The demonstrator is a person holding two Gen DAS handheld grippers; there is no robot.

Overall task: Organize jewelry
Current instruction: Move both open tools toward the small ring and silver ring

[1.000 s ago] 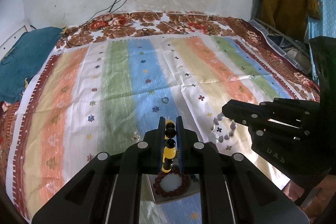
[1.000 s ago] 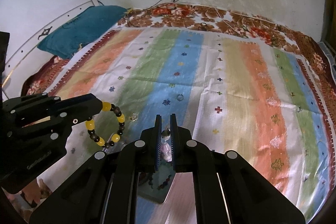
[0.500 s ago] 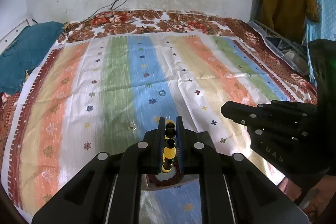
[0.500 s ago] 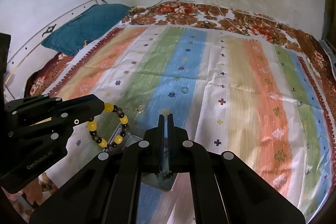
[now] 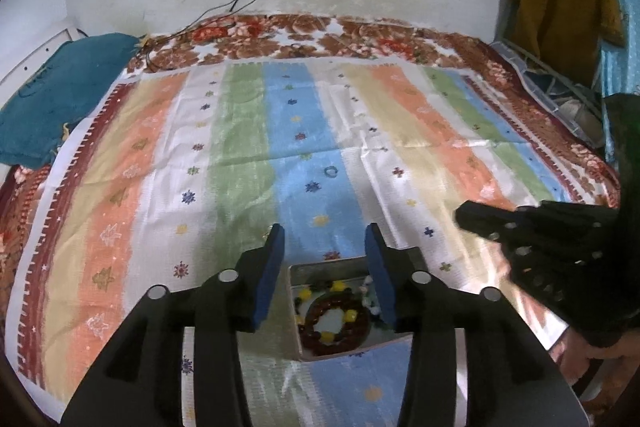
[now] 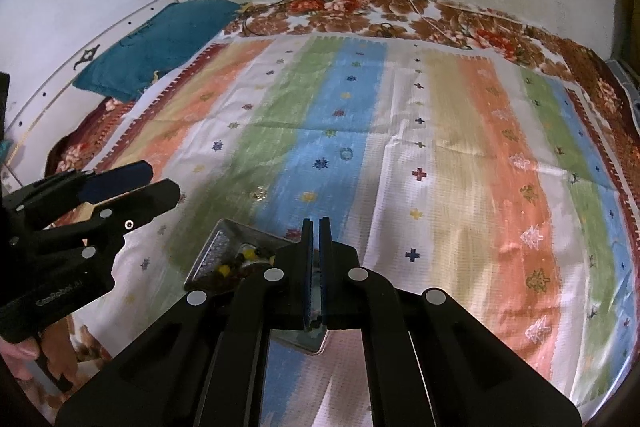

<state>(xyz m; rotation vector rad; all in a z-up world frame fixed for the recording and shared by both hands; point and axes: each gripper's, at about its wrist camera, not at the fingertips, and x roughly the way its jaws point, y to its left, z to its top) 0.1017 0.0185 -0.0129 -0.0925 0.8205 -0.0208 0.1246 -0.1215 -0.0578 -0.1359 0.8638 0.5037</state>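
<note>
Left claw (image 5: 325, 269) spread wide, empty, over square metal tray (image 5: 320, 264) w/ yellow-and-dark bead bracelet (image 5: 326, 311); right claw (image 6: 316, 279) pinched shut, contents unclear. Next: lift clear w/o snagging beads.

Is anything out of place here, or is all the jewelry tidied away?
Two small pieces still lie loose on the striped bedspread, outside the metal tray: a ring on the blue stripe and a small clear trinket on the green. The bracelets, yellow-and-black and dark red, are in the tray.
</note>
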